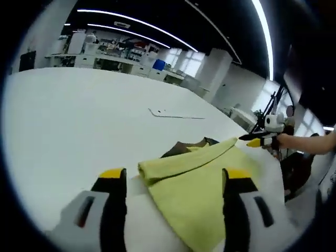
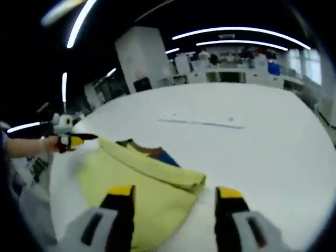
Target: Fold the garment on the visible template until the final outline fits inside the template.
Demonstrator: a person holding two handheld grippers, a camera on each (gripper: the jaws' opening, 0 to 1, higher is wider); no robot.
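In the left gripper view the left gripper (image 1: 175, 181) holds its yellow-tipped jaws wide apart with nothing between the tips; the yellow garment (image 1: 199, 184) lies folded on the white counter (image 1: 79, 121) just ahead, its thick folded edge running toward 2 o'clock and its cloth reaching the 5 o'clock jaw. A dark collar (image 1: 181, 148) pokes out at the garment's far edge. Beyond, at 12 o'clock, a thin template line (image 1: 176, 115) marks the counter. At 3 o'clock the right gripper (image 1: 261, 140) comes in, held by a hand (image 1: 294, 142). In the right gripper view the right gripper (image 2: 175, 194) likewise gapes wide and empty over the garment (image 2: 134, 181), the left gripper (image 2: 79, 139) at 9 o'clock.
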